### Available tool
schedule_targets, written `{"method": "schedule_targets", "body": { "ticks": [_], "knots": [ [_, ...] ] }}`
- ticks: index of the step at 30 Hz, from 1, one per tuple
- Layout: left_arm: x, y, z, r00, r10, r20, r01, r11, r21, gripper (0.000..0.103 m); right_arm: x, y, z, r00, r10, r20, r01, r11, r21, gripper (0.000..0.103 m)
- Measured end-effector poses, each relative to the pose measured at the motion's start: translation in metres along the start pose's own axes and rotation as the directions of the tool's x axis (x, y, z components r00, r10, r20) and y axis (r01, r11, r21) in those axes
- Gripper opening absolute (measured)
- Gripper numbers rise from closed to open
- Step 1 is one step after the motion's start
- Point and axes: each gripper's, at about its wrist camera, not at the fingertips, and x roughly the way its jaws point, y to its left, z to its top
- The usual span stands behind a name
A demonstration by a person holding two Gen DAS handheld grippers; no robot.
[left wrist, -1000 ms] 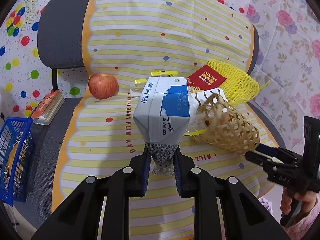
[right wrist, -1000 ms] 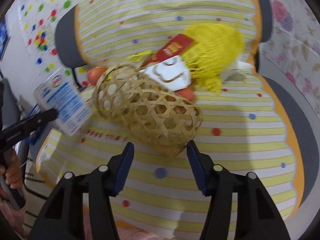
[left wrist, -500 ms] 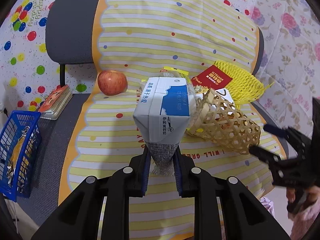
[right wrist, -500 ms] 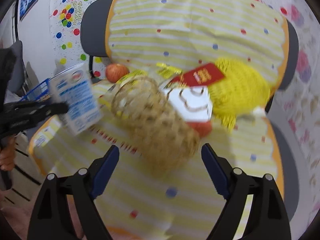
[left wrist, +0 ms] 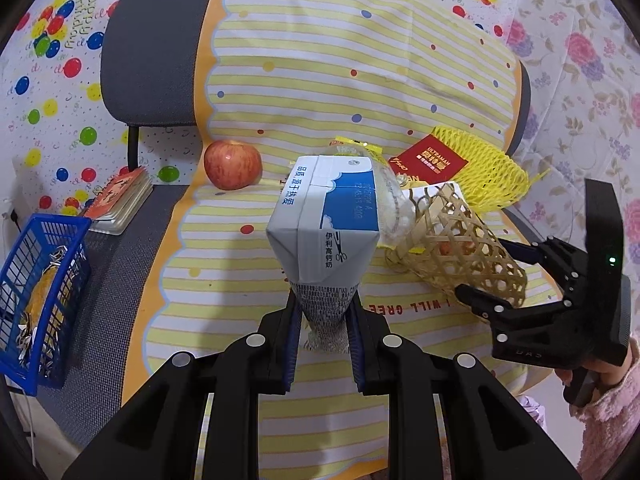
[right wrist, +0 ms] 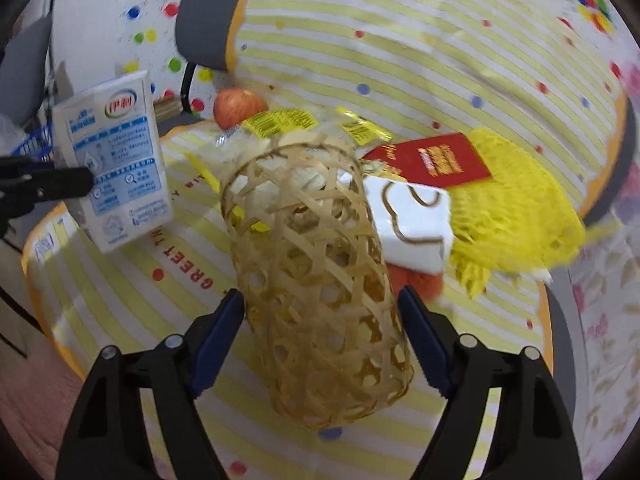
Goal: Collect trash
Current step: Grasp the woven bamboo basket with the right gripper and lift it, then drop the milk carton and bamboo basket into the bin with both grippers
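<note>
One milk carton (left wrist: 324,220) sits pinched by its crumpled lower end between the blue pads of my left gripper (left wrist: 323,320), held up above the striped yellow cloth (left wrist: 224,280). My right gripper (right wrist: 320,336) straddles a woven bamboo basket (right wrist: 316,280) lying on its side on the cloth — its jaws are closing, the basket between them, the pads just beside its weave, and I cannot tell whether they touch. Past the basket lie a white box (right wrist: 412,220), a red envelope (right wrist: 436,160) and yellow foam netting (right wrist: 520,216), crowded together. An apple (left wrist: 232,165) rests farther left, apart from the heap. Off the cloth's left edge stands a blue wire basket (left wrist: 36,292).
</note>
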Motion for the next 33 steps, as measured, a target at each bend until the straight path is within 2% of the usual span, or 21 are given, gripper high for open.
{"method": "schedule_targets", "body": {
  "ticks": [4,6,10,16,19,24,28,33],
  "knots": [
    [-0.008,-0.007,-0.004,1.000,-0.027,0.015,0.027,0.999,0.028,0.023,-0.035,-0.013,-0.017,0.998,0.034,0.043,-0.042,0.976,0.215,0.075],
    [-0.012,-0.012,-0.008,0.999,-0.040,0.022,0.039,0.998,0.040,0.023,-0.047,-0.016,-0.025,0.999,0.028,0.028,-0.035,0.959,0.282,0.074],
    [-0.018,-0.021,-0.020,0.997,-0.071,0.013,0.070,0.996,0.060,0.023,-0.081,-0.020,-0.047,0.999,-0.017,0.043,0.000,0.929,0.370,0.074],
    [-0.027,-0.055,-0.043,0.986,-0.168,0.002,0.167,0.979,0.120,0.023,-0.112,-0.022,-0.078,0.994,-0.076,0.079,0.031,0.885,0.465,0.074],
    [-0.036,-0.082,-0.056,0.981,-0.193,0.001,0.189,0.963,0.192,0.023,-0.130,-0.022,-0.099,0.993,-0.089,0.081,0.033,0.849,0.527,0.075],
    [-0.045,-0.117,-0.077,0.970,-0.240,-0.019,0.237,0.933,0.270,0.023,-0.163,-0.019,-0.134,0.987,-0.139,0.077,0.070,0.816,0.574,0.075],
    [-0.048,-0.140,-0.093,0.956,-0.289,-0.042,0.288,0.907,0.306,0.023,-0.184,-0.021,-0.165,0.978,-0.201,0.050,0.128,0.776,0.617,0.075],
    [-0.051,-0.174,-0.114,0.928,-0.361,-0.092,0.369,0.853,0.370,0.023,-0.212,-0.026,-0.208,0.960,-0.278,0.002,0.204,0.708,0.676,0.076]
  ]
}}
